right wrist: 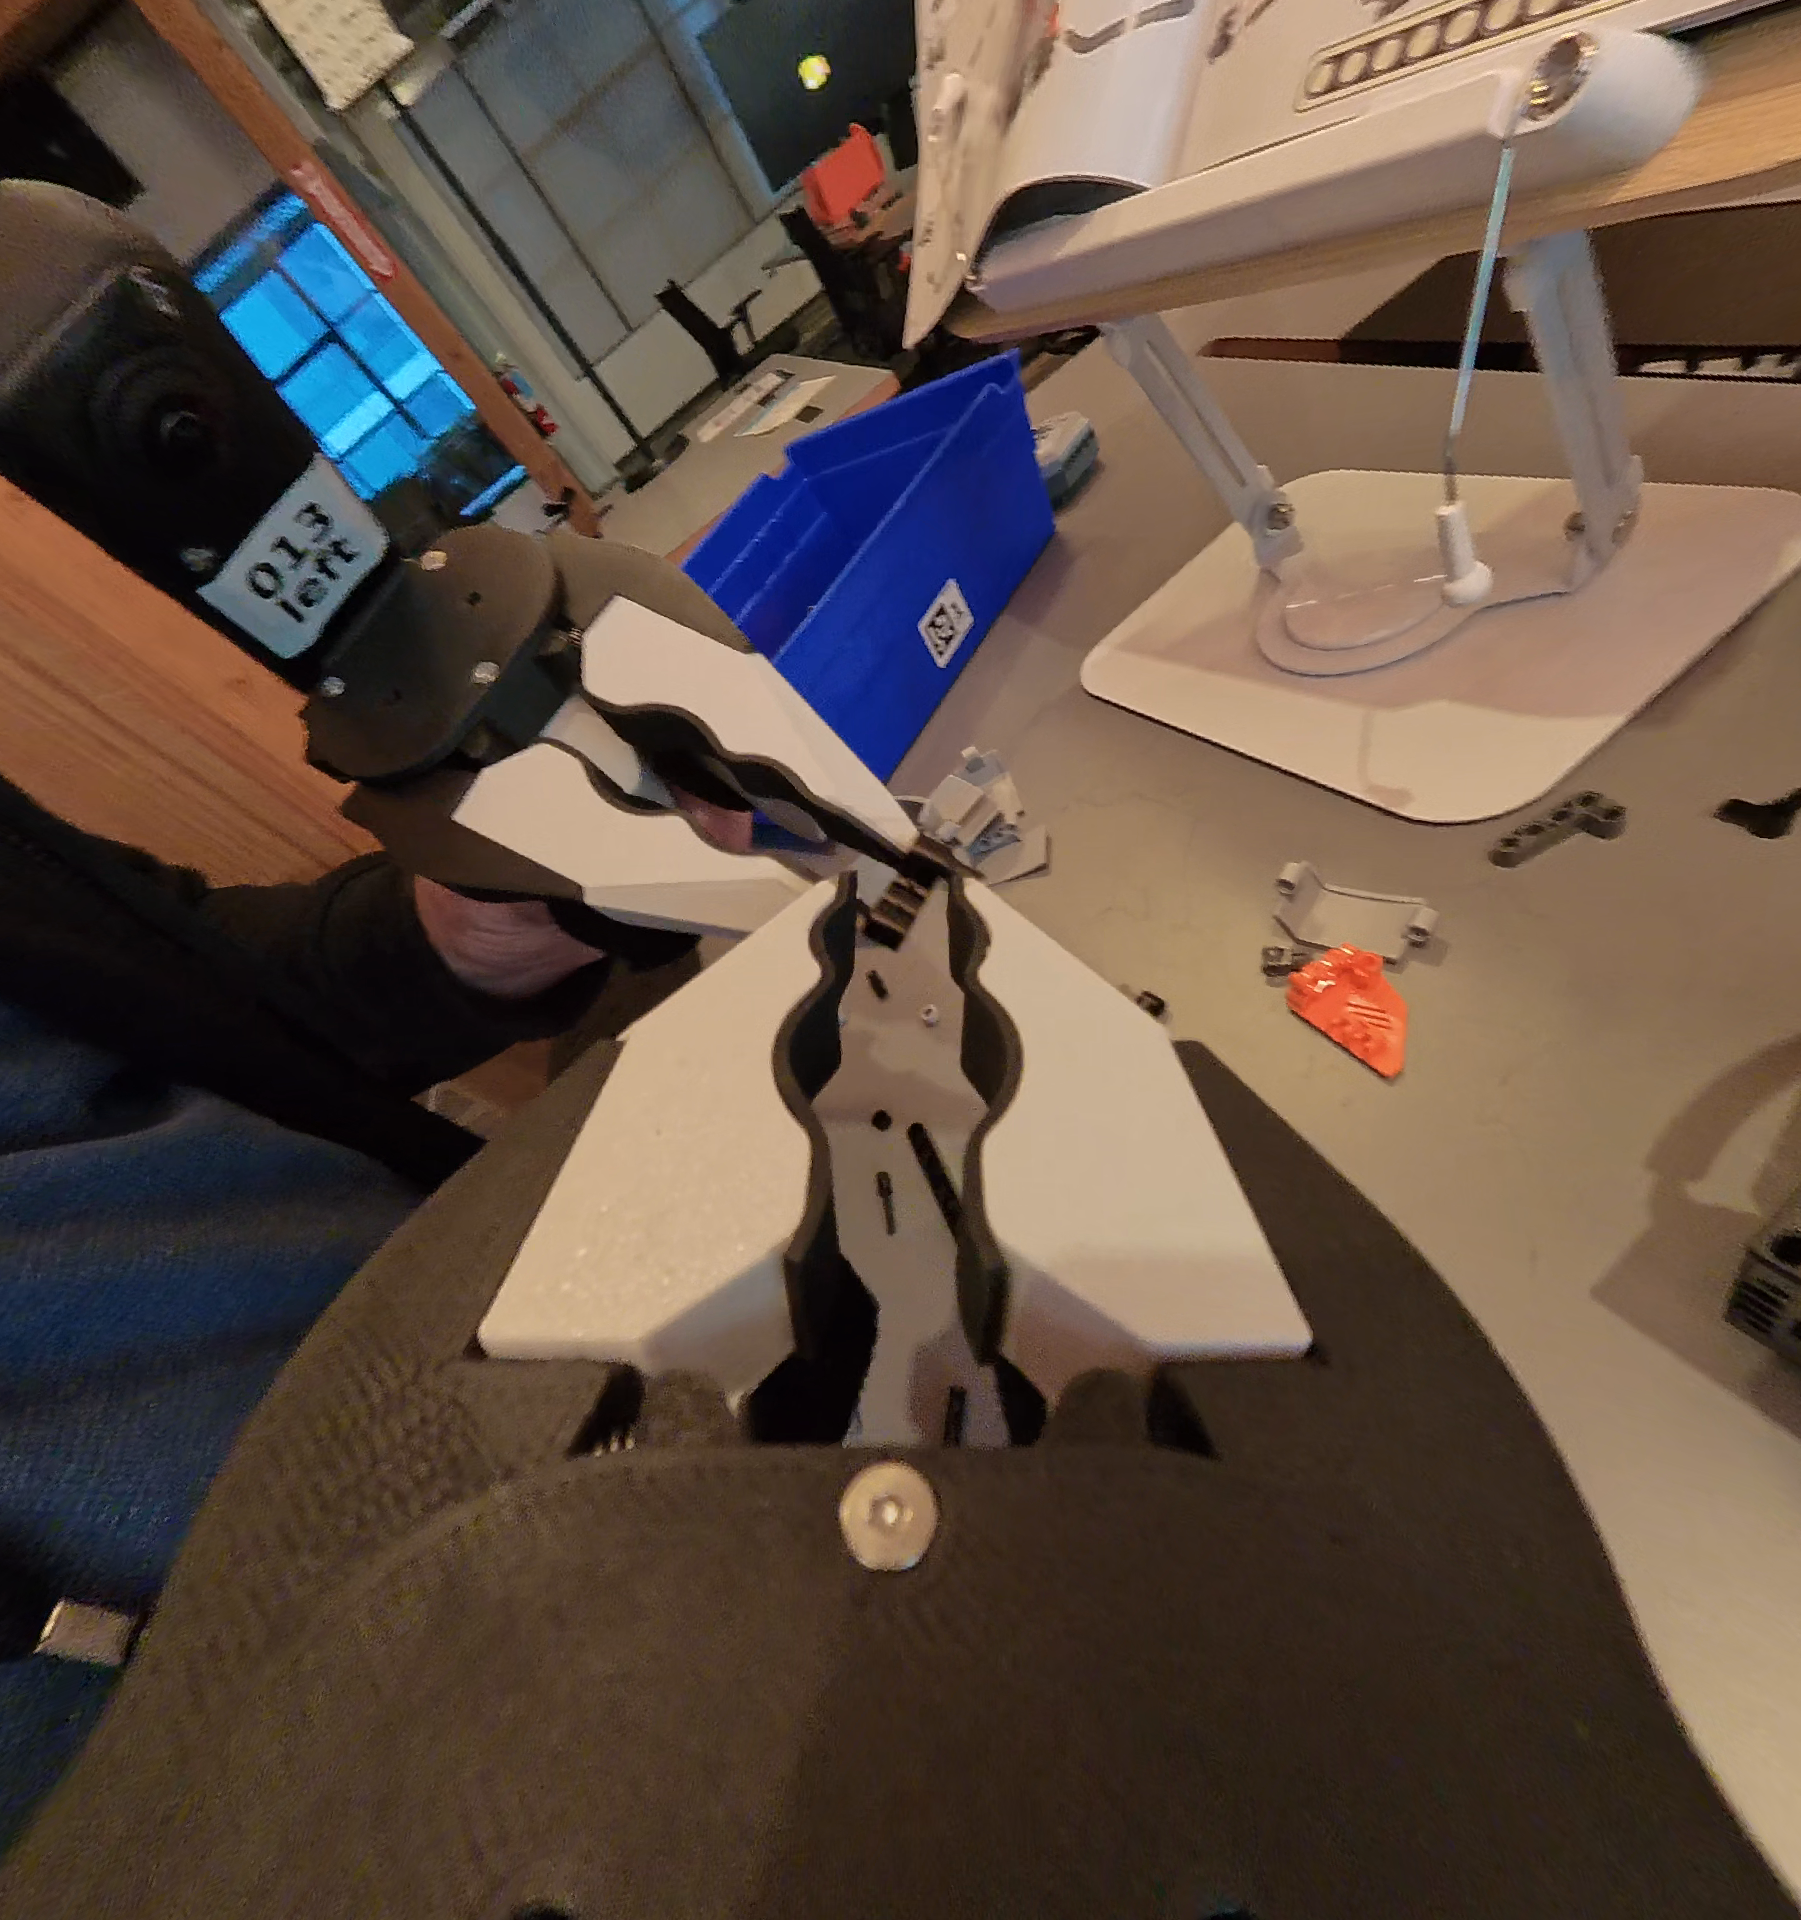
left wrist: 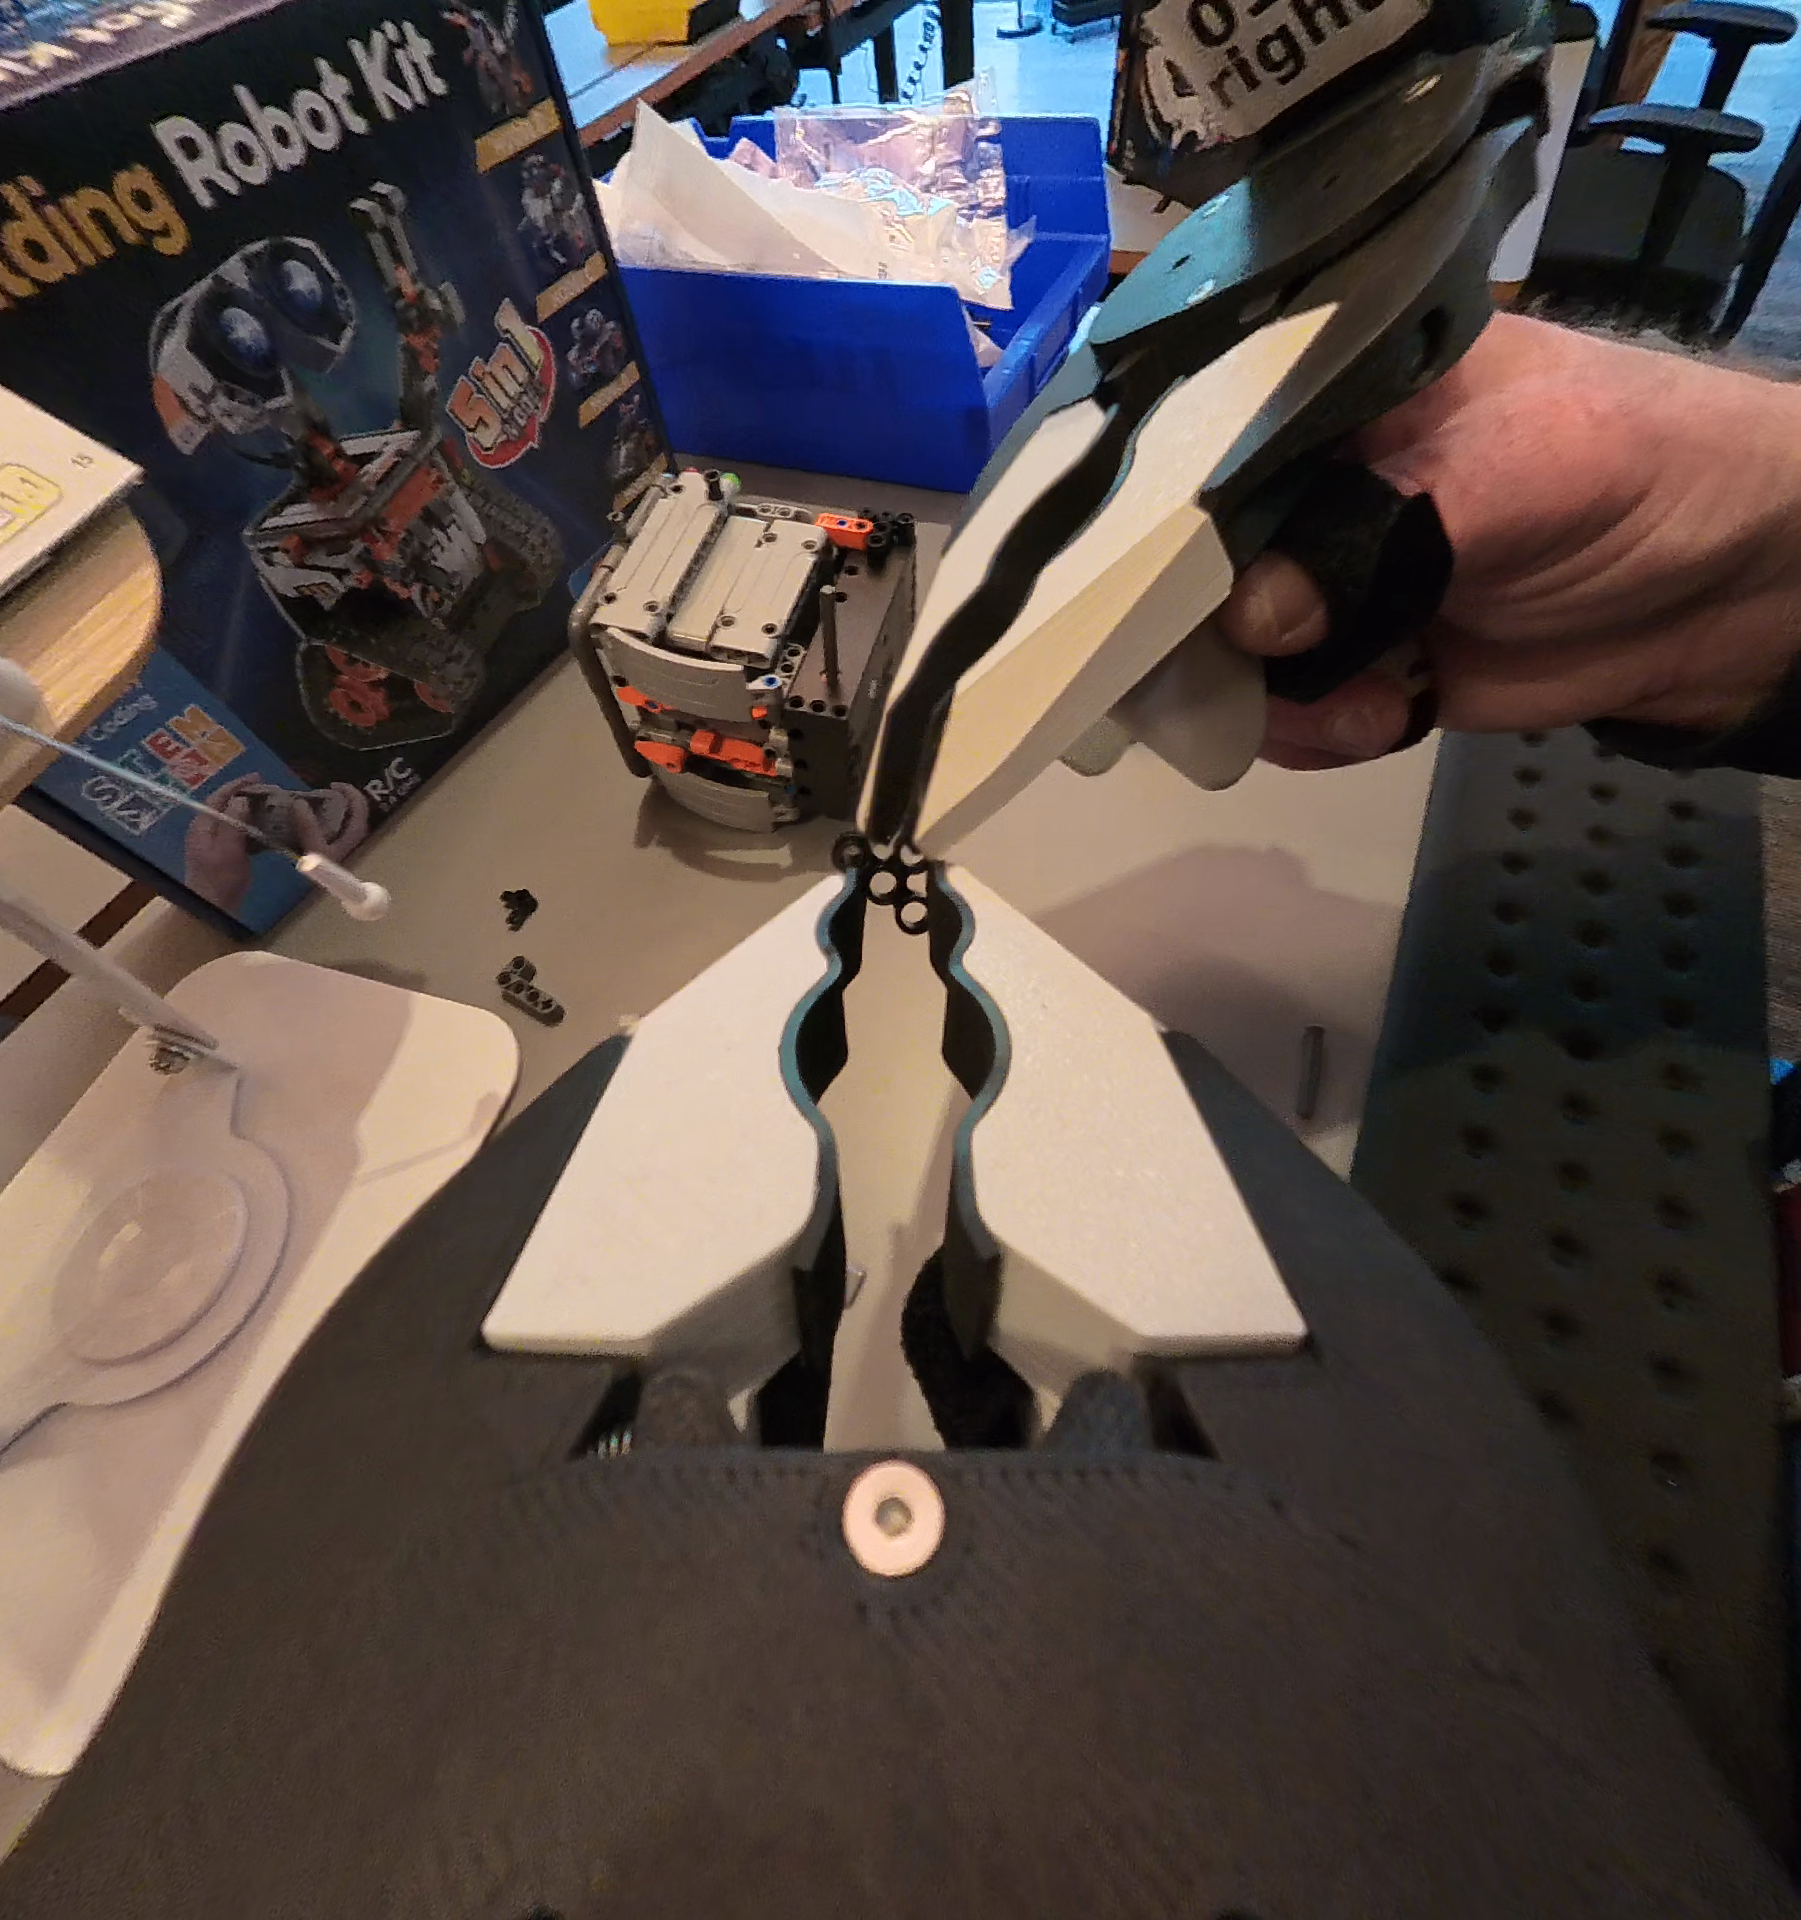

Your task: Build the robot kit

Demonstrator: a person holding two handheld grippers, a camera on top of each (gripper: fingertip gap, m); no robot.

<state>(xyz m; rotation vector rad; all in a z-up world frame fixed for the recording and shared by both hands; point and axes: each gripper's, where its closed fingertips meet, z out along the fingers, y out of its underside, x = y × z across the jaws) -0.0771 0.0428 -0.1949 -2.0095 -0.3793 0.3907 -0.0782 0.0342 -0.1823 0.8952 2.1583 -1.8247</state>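
both the left gripper (left wrist: 891,891) and right gripper (left wrist: 894,831) pinch one black holed piece (left wrist: 896,883) above the worktop (left wrist: 1135,883); keep grips firm and aligned.

Both grippers tip to tip, jaws seemingly closed: left gripper (left wrist: 891,894), right gripper (right wrist: 896,904).

Both views are fairly dim and warm, lit softly from above, so shadows on the desk (left wrist: 1135,852) are faint and blurred at their edges. Wide-angle distortion bends the picture edges. The near black housings look soft, and the right wrist view's background is smeared.
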